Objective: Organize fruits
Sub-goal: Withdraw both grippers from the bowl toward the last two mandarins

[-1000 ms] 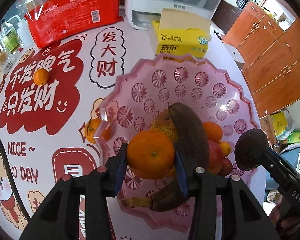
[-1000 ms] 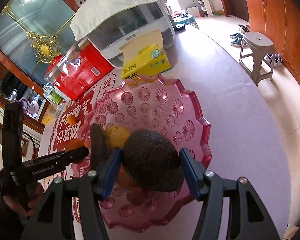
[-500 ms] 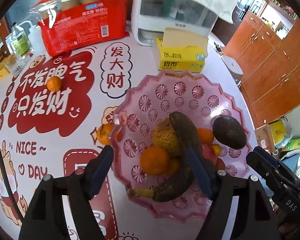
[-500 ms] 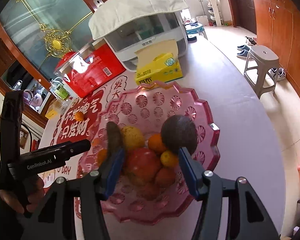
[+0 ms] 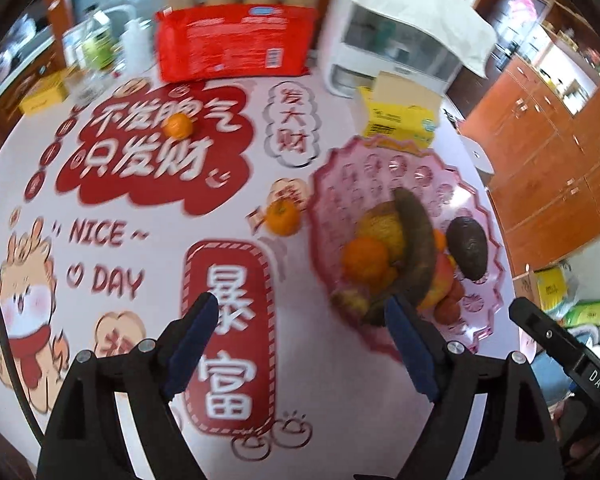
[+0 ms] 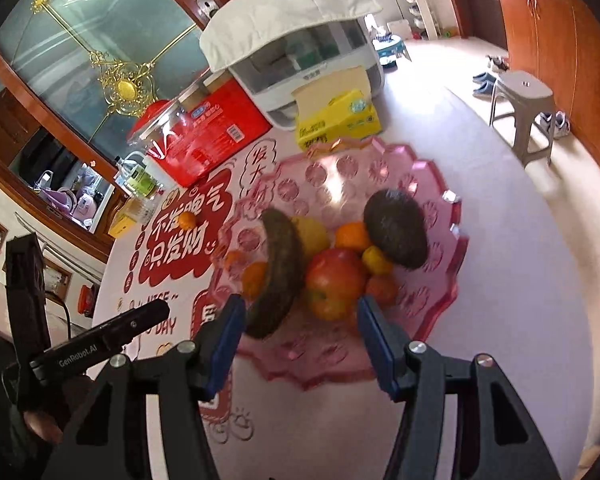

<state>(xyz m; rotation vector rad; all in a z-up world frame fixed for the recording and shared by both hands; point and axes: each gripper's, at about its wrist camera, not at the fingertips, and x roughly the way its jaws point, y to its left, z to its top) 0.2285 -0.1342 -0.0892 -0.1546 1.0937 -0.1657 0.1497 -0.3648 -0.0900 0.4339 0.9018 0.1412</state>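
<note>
Pink fruit bowl (image 6: 440, 300) sits just ahead of my right claw (image 6: 300, 340), right of my left claw (image 5: 300, 344). Avocado (image 6: 396, 228) lies inside by the right rim. One tangerine (image 5: 284, 218) sits outside, touching the bowl. Both claws gape wide, empty.

- The desk (image 5: 148, 320) is round and covered with a white cloth (image 5: 52, 208) printed with red cartoon panels, Chinese characters and the words "NICE ~ DAY".
- Reddish-brown wooden cabinets (image 6: 560, 40) run along one side of the room, with small metal handles.
- The floor (image 6: 520, 208) is pale beige and brightly lit.
- A grey plastic stool (image 6: 522, 114) stands near the cabinets, with shoes (image 6: 485, 83) beside it on the floor.
- A frosted glass panel (image 6: 84, 52) with gold ornament sits in a dark wooden frame.
- Beyond it, a cluttered kitchen counter (image 6: 64, 196) shows dimly.
</note>
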